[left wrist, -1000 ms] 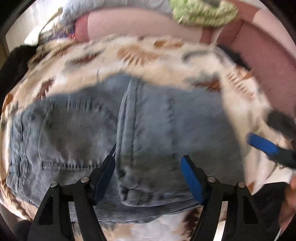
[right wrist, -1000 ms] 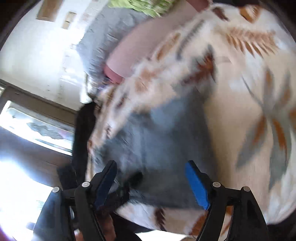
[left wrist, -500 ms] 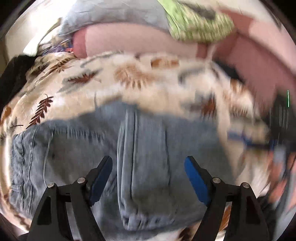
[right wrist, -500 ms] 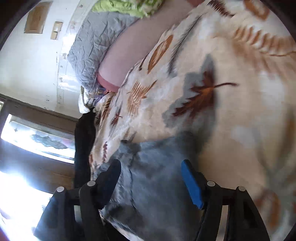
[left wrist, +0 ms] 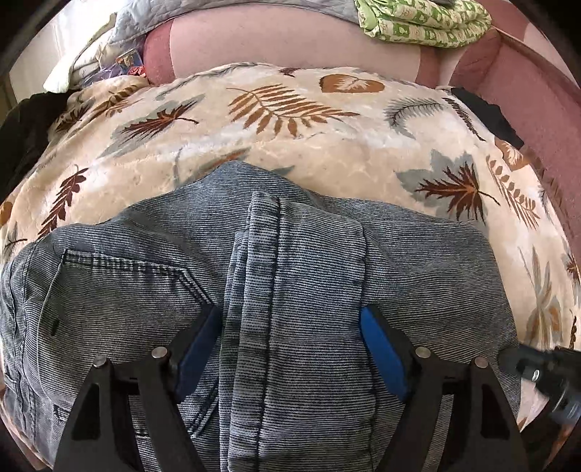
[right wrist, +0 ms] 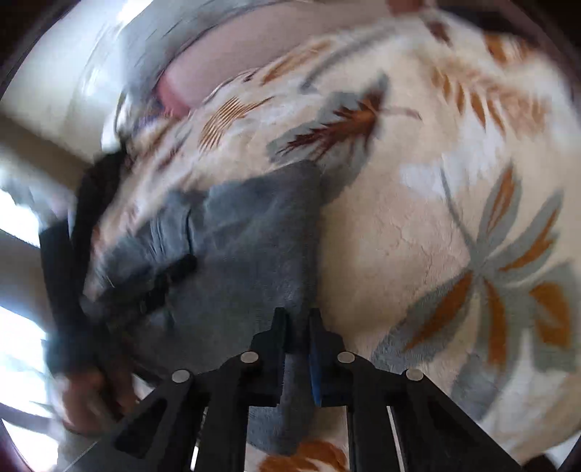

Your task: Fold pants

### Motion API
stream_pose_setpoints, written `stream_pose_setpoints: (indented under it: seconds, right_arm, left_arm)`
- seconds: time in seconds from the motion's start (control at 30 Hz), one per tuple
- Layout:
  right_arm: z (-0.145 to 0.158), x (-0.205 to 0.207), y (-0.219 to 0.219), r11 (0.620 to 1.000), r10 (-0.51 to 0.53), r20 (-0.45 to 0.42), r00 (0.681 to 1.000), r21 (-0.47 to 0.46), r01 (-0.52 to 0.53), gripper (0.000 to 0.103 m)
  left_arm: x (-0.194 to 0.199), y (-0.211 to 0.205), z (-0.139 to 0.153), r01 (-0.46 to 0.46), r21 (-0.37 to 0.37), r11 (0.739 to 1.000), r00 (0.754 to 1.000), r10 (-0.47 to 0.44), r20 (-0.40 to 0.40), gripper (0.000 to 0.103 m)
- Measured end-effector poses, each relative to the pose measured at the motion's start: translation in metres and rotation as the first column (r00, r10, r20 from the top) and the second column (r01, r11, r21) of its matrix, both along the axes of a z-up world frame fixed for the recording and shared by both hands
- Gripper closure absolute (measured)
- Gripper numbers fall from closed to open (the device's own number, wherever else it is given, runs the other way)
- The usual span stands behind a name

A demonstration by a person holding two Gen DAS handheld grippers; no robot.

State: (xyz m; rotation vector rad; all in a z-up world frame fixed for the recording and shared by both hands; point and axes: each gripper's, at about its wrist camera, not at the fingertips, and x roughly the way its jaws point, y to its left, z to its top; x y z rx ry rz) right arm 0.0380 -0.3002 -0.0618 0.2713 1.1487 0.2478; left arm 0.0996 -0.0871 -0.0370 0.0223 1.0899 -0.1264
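Lying bunched at the near edge of a cream plush blanket with brown and grey leaf prints [left wrist: 290, 152]: one pair of faded blue ribbed-denim pants [left wrist: 297, 276], already doubled over, a thick seamed ridge running down the middle and a stitched back pocket to the left.

Handling, by judgement: soft but weighty cloth, thick at seams and hems, unlikely to slip; the layers would sag and shift if lifted from one point only. Best hold: the folded edge or a hem, both sides at once.

Left gripper [left wrist: 290, 348]: jaws spread wide, straddling the central ridge, blue pads touching cloth on either side, nothing pinched.

Right gripper [right wrist: 298, 328]: jaws pressed nearly together on a thin fold at the pants' [right wrist: 232, 261] right edge; view blurred.

Surroundings: pink upholstered sofa back [left wrist: 276, 40] behind the blanket; a green patterned quilt [left wrist: 421, 18] and a grey quilted cover [left wrist: 145, 18] on top; dark clothing [left wrist: 21, 134] at far left.

Obstructions: none on the blanket beyond the pants; the plush nap may drag at the denim.
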Motion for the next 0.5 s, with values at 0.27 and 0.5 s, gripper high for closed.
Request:
stream_pose_setpoints:
  seconds: [0.27,0.5]
  right_arm:
    - [0.03,0.028,-0.04,0.975,-0.081,0.015,0.997,0.21,0.076,0.078]
    - [-0.012,0.104,-0.028,0.928,-0.069,-0.086,0.994,0.36,0.095,0.076]
  left_arm:
    - [-0.031,0.02,0.03,0.063,-0.106,0.992,0.998,-0.061,0.023,0.023]
    - [-0.067,0.019,0.007,0.135,-0.061,0.989,0.991,-0.135,0.005,0.023]
